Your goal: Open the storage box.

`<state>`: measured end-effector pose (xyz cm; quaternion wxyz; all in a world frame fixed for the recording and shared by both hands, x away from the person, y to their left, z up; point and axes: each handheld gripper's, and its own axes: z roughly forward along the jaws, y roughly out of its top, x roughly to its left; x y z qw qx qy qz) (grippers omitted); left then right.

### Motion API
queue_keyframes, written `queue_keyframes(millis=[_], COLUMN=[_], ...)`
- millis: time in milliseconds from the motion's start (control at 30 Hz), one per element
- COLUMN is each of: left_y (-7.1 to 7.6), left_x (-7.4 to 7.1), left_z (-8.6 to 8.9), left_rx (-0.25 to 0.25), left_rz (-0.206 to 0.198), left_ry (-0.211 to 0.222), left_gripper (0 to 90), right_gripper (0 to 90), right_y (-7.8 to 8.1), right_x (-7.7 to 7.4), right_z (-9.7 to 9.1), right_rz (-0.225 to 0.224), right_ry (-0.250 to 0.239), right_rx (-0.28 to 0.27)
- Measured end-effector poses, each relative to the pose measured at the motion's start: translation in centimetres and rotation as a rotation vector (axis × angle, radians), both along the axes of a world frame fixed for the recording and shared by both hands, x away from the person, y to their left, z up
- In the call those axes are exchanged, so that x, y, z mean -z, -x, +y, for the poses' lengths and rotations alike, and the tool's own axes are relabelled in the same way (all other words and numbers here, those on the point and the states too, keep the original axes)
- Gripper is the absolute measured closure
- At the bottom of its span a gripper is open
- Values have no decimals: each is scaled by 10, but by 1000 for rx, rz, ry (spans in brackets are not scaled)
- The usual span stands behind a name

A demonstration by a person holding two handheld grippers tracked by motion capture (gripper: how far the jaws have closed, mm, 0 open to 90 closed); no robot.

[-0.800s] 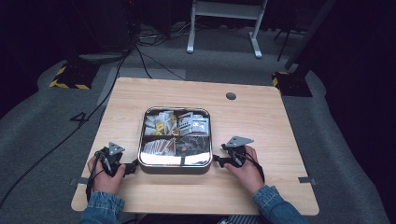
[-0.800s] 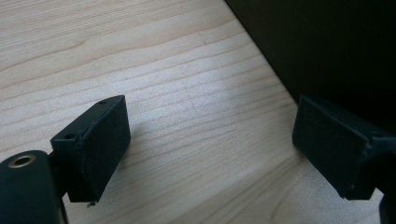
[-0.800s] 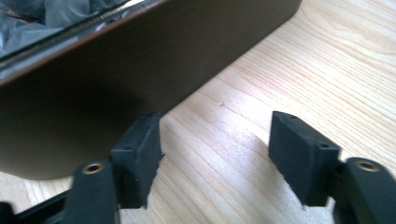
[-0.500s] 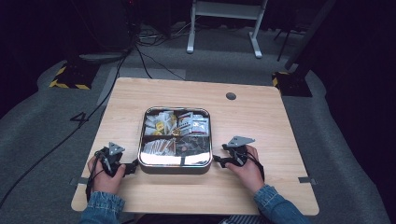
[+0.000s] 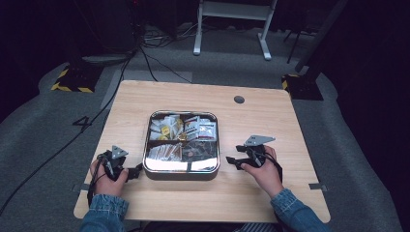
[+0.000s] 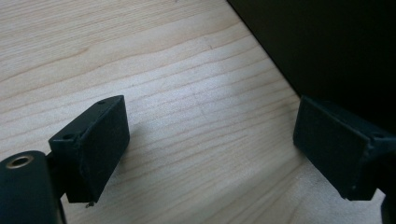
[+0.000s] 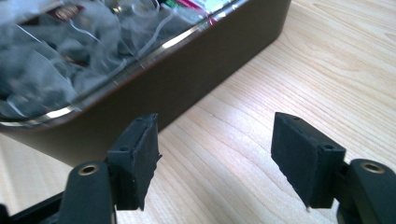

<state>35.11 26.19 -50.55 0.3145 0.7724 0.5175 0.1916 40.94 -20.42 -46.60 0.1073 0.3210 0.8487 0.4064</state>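
Note:
A square dark box [image 5: 181,171] with a clear lid stands at the middle of the wooden table [image 5: 270,121], holding several small packets. My left gripper [image 5: 136,170] rests on the table at the box's front left corner, open, nothing between its pads. In the left gripper view the box's dark wall [image 6: 327,51] rises beyond the open left gripper [image 6: 210,149]. My right gripper [image 5: 231,161] lies just right of the box, open and empty. The right gripper view shows the right gripper [image 7: 215,158] pointing at the box's brown side wall [image 7: 187,88] and shiny lid.
A small round dark hole [image 5: 239,99] sits in the tabletop behind the box. Beyond the table lie grey carpet, cables [image 5: 145,58] and a white stand's legs [image 5: 232,29]. Bare wood surrounds the box on all sides.

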Motion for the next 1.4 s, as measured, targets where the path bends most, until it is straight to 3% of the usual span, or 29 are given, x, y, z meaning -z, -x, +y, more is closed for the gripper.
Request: queue_keyframes(millis=[100,367,500,700,867,1033,1400], left_y=[-1,-3,-3,-3,-3,-3,-2], left_x=[0,0,0,0,0,0,0], left_z=[0,1,1,1,1,1,1], left_rx=[2,4,4,4,4,4,-6], left_rz=[1,0,0,1,0,1,-1], left_ry=[-2,0,0,-2,-1,-2,-4], left_gripper=[107,107,107,107,108,107,108], right_gripper=[317,302,284,286,299,306,331], right_y=[-2,-5,-7,-10,-16,-25,-39], right_x=[-10,-34,-42,-54,-57,-59,-55], right_z=[6,27,35,49,60,71,110], right_rz=[28,2,34,4,-12,-17,-22], right_ry=[7,-16,-35,-30,-10,-22,11], right_rx=[-37,-95,-145,-179,-187,-188,-247])
